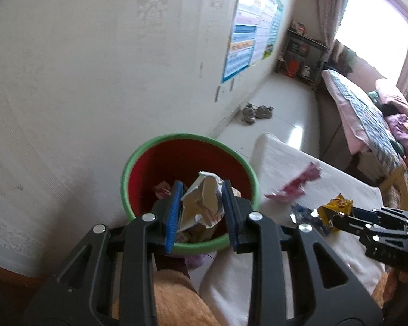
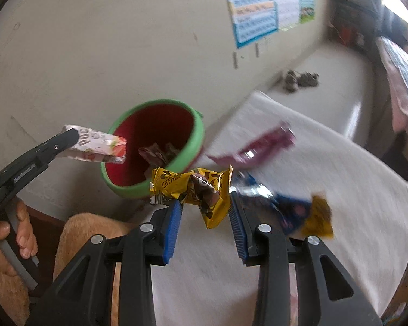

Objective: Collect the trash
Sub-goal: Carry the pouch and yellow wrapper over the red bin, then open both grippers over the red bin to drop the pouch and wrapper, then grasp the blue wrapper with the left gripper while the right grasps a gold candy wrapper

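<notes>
From the left wrist view, the left claw (image 1: 201, 212) is clamped on a crumpled snack box (image 1: 201, 203), its blue pads (image 1: 176, 209) pressing both sides. Straight ahead and below the claw sits the red bin (image 1: 149, 179) with its green rim, a few wrappers already at the bottom. The box hangs over the bin's mouth, so the step in hand looks like the drop. Off to the right of this claw, a pink wrapper (image 1: 296, 184) lies on the white-covered desk (image 1: 280, 160), and further right the right claw (image 1: 337, 221) holds a yellow wrapper (image 1: 334, 209).

From the right wrist view, the right claw (image 2: 205, 212) has the yellow wrapper (image 2: 195, 190) between its blue pads (image 2: 174, 222); the pads stand fairly wide and only the crumpled middle seems caught, so the hold may be light, though blur makes this hard to judge. The bin (image 2: 195, 141) lies ahead and left of this claw, the left claw (image 2: 68, 142) with the snack box (image 2: 98, 146) hovering over its near rim. Just right of the claw a blue wrapper (image 2: 283, 209) and another yellow scrap (image 2: 318, 217) lie on the desk (image 2: 340, 168), the pink wrapper (image 2: 261, 146) ahead.

Next, the left claw needs to part over the bin's centre and clear away, then the right claw must carry its wrapper leftward above the rim before letting go.
</notes>
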Demonstrator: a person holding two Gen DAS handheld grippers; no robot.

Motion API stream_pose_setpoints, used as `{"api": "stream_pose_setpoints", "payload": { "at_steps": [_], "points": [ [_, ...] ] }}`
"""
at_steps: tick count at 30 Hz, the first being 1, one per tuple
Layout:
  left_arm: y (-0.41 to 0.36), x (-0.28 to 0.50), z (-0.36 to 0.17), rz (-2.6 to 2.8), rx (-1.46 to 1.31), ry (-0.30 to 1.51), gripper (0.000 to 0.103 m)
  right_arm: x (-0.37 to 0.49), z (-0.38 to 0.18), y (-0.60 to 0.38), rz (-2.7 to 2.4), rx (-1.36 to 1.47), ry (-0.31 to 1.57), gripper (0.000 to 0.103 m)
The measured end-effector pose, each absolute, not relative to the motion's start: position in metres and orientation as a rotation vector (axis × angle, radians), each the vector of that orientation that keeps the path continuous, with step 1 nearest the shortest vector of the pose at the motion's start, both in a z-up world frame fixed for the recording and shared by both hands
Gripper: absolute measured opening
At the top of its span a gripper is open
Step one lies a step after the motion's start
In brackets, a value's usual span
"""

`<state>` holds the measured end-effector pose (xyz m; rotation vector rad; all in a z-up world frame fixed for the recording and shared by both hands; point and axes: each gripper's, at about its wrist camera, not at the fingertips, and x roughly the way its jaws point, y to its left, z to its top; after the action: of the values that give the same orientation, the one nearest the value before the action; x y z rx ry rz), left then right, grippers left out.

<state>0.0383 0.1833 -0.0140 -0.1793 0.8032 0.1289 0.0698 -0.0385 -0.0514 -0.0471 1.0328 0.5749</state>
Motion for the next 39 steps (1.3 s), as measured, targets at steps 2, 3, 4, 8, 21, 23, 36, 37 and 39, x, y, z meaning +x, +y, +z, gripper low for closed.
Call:
{"api": "stream_pose_setpoints", "payload": {
  "at_steps": [2,3,4,8,21,23,36,37,39],
  "points": [
    [0.192,0.047,-0.019,0.144,-0.200,0.810,0.029,0.079,-0.051,-0.025,0.589,-0.068,1.021,0.035],
    [0.195,0.051,-0.022,0.151,-0.207,0.816,0.029,0.084,-0.052,-0.018,0.597,-0.078,1.020,0.035],
    [0.199,0.057,-0.027,0.158,-0.216,0.827,0.029,0.088,-0.053,-0.013,0.603,-0.084,1.021,0.035],
    [0.205,0.074,-0.042,0.180,-0.229,0.859,0.029,0.103,-0.060,0.011,0.626,-0.105,1.021,0.036],
    [0.214,0.075,-0.062,0.251,-0.231,0.883,0.064,0.122,-0.080,0.060,0.729,-0.149,1.020,0.066],
    [0.213,0.073,-0.062,0.249,-0.222,0.883,0.066,0.121,-0.081,0.053,0.731,-0.133,1.028,0.069],
    [0.173,0.060,-0.063,0.132,-0.188,0.923,0.072,0.127,-0.121,-0.146,0.320,-0.031,1.186,0.084],
    [0.168,0.059,-0.064,0.122,-0.185,0.927,0.072,0.127,-0.127,-0.157,0.299,0.004,1.201,0.082],
    [0.155,0.058,-0.064,0.092,-0.200,0.942,0.072,0.131,-0.138,-0.177,0.266,0.075,1.231,0.073]
  ]
}}
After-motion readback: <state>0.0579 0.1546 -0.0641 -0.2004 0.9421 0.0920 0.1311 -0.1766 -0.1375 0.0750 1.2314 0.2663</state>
